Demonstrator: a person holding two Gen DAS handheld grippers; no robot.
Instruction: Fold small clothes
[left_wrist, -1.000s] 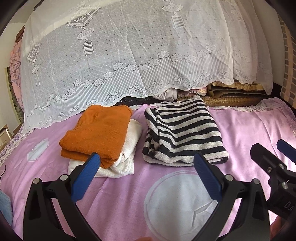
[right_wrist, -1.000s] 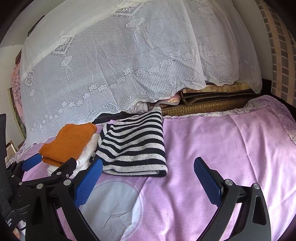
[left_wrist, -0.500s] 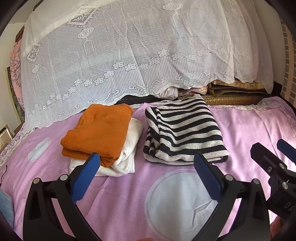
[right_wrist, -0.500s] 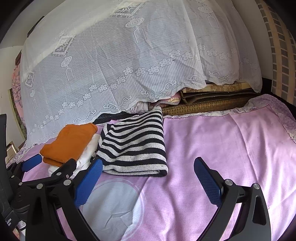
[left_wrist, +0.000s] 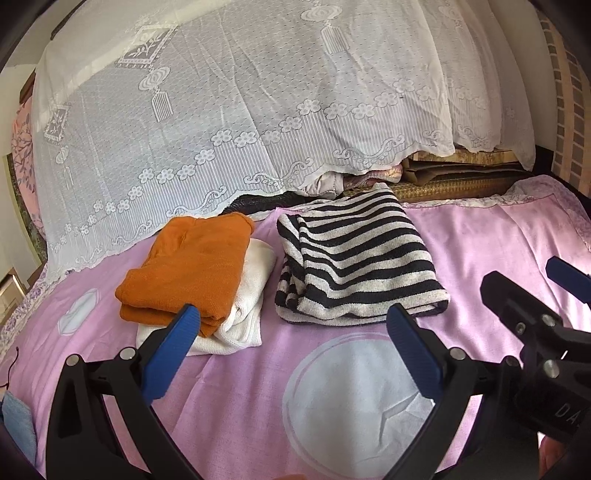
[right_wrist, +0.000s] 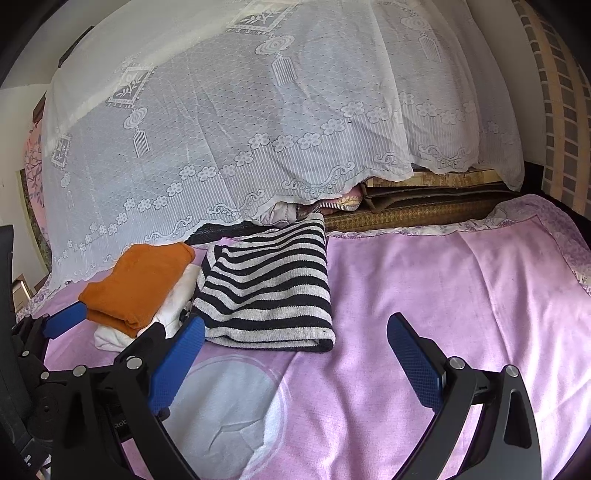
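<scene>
A folded black-and-white striped garment (left_wrist: 354, 262) lies on the pink bedsheet (left_wrist: 498, 236); it also shows in the right wrist view (right_wrist: 269, 291). Left of it a folded orange garment (left_wrist: 192, 266) rests on a folded white one (left_wrist: 251, 288); the same stack shows in the right wrist view (right_wrist: 136, 284). My left gripper (left_wrist: 291, 332) is open and empty, a little in front of both piles. My right gripper (right_wrist: 295, 339) is open and empty, in front of the striped garment's near edge. Each gripper appears at the edge of the other's view.
A white lace cloth (left_wrist: 240, 110) drapes over a tall heap behind the clothes. Stacked mats and bedding (right_wrist: 424, 206) lie at the back right. A brick wall (right_wrist: 557, 110) stands at the right. A white circle print (left_wrist: 354, 398) marks the sheet near me.
Both views have shifted very slightly; the clothes sit a touch lower and nearer in the left wrist view. Both grippers stay open and empty.
</scene>
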